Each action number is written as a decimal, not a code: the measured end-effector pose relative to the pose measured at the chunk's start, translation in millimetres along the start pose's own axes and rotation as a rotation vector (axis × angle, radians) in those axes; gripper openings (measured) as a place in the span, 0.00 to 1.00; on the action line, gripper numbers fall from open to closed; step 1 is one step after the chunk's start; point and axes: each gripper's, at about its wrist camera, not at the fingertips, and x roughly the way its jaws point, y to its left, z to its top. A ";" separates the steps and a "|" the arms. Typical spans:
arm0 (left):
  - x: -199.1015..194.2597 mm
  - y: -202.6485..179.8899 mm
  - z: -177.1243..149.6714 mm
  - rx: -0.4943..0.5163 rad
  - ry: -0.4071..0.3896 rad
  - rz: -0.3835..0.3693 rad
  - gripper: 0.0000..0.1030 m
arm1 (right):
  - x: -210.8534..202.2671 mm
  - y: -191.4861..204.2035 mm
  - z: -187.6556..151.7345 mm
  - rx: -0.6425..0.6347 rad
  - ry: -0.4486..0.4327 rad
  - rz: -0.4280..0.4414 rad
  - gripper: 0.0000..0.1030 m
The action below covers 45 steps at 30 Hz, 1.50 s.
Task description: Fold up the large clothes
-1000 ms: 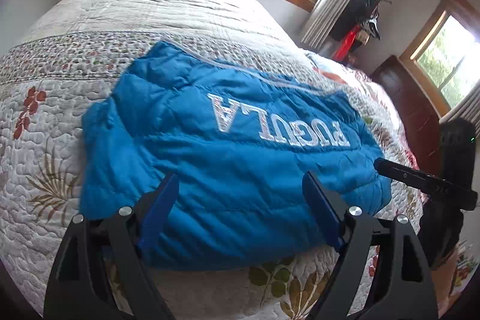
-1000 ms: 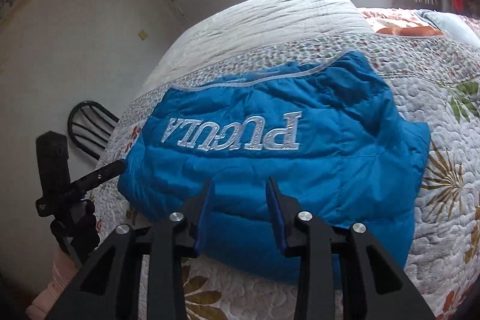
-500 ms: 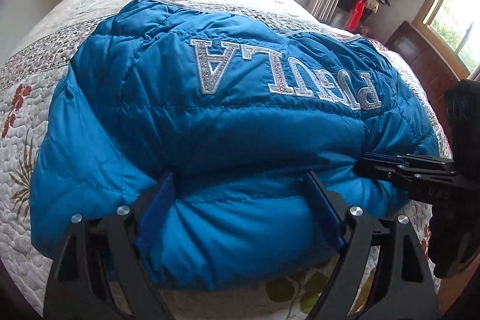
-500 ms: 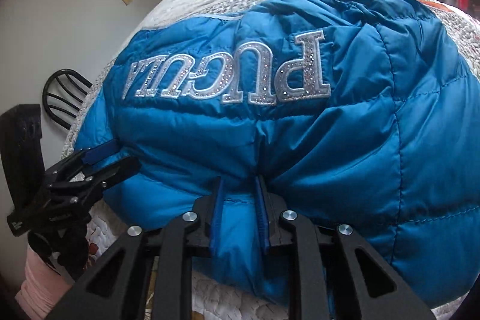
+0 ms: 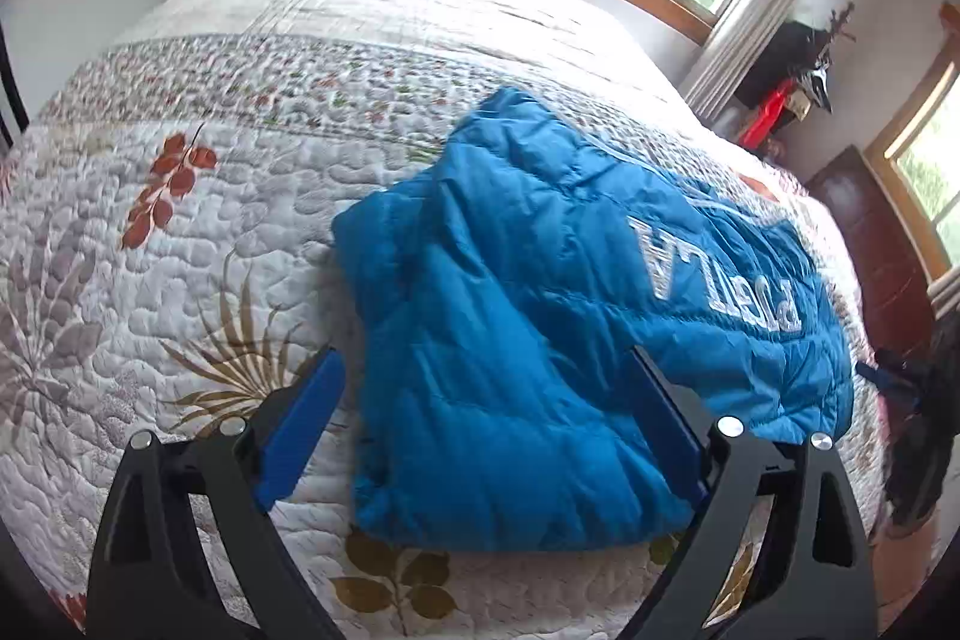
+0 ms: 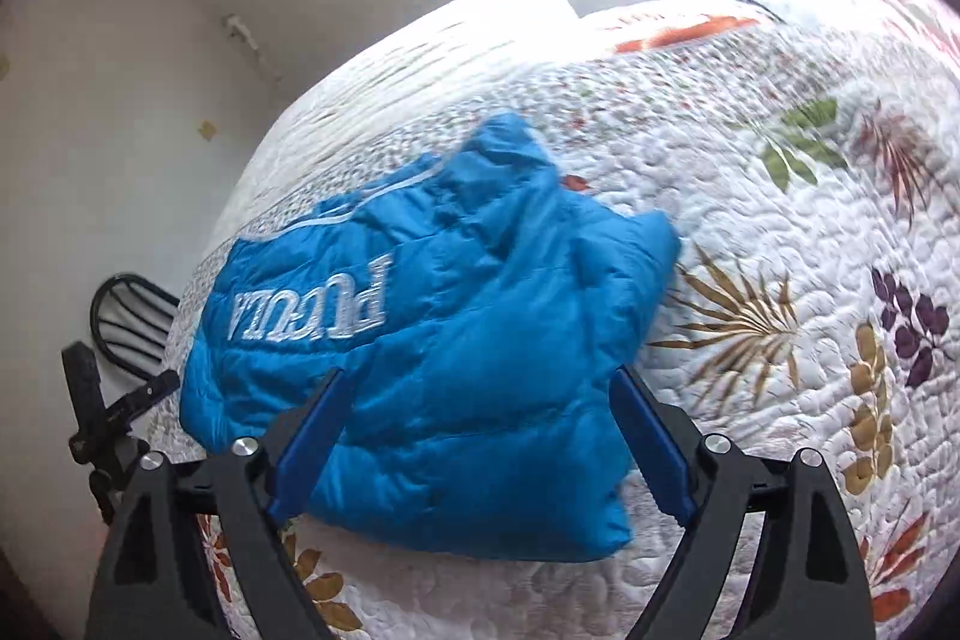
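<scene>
With both tools, the left tool point(image 5: 483, 424) and right tool point(image 6: 480, 445), just opened wide and empty, the puffy blue jacket point(image 5: 558, 340) on the bed point(image 5: 180, 280) could spring back unfolded.

Black gripper frames, silver screws point(image 5: 729, 424), blue fingers point(image 6: 312, 439).

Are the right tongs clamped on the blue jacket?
No, the right tongs stand wide open, blue jacket lying free on the quilt.

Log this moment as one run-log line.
jacket: folded on quilt | left gripper: open, holding nothing | right gripper: jaws just opened, off jacket
</scene>
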 end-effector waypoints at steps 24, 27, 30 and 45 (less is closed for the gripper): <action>84.7 5.2 29.3 -0.081 0.169 -0.242 0.66 | 90.9 -15.0 27.1 0.099 0.071 0.092 0.46; 73.9 -4.7 30.2 -0.081 0.133 -0.247 0.37 | 82.9 -5.5 25.2 0.071 0.057 0.089 0.27; 58.6 -11.6 28.9 -0.072 0.099 -0.253 0.25 | 66.9 8.0 22.2 0.040 0.024 0.098 0.22; -108.4 -13.8 -25.4 0.009 -0.061 -0.294 0.16 | -65.4 98.1 -48.4 -0.168 -0.064 0.231 0.20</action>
